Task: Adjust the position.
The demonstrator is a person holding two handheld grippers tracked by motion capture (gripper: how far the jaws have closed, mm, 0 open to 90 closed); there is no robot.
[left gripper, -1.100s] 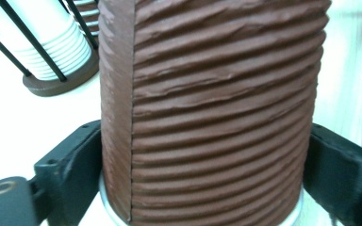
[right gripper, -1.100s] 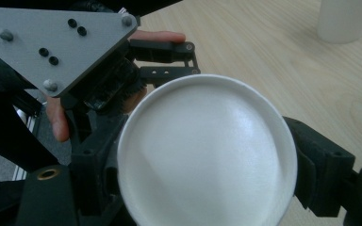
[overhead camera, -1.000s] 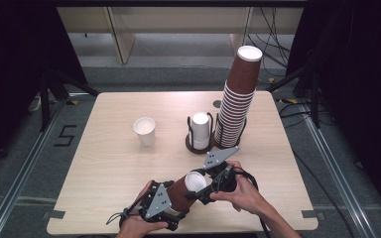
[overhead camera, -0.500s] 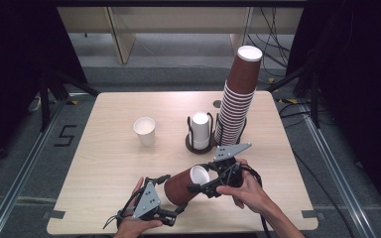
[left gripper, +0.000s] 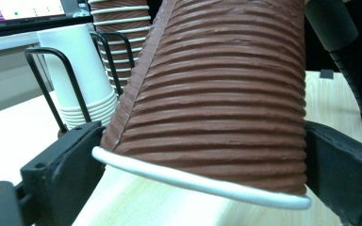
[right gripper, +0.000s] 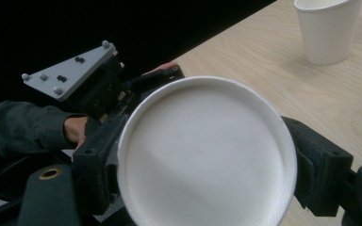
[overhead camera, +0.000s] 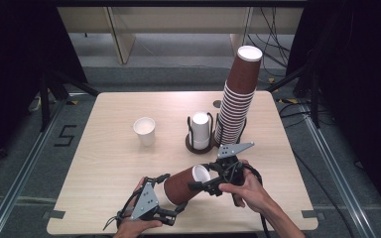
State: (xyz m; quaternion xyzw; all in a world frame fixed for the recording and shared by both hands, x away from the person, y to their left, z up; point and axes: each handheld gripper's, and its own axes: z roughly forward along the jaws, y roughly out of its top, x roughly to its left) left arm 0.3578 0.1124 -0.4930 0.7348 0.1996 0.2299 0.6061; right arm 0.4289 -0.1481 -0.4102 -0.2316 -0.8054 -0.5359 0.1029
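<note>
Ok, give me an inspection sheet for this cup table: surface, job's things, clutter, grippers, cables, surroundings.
Surface: pale wooden table, bare around the hands.
Job's things: brown ribbed paper cup held tilted above the near edge, a white rim showing at each end.
Clutter: lone white paper cup; black wire holder with white cups; tall leaning stack of brown ribbed cups.
Grippers: left gripper clamped on the cup's wide rim end; right gripper clamped on its other end.
Cables: black cable trails from the right gripper; more cables on the floor behind the table.
Surroundings: grey floor, dark sides.
</note>
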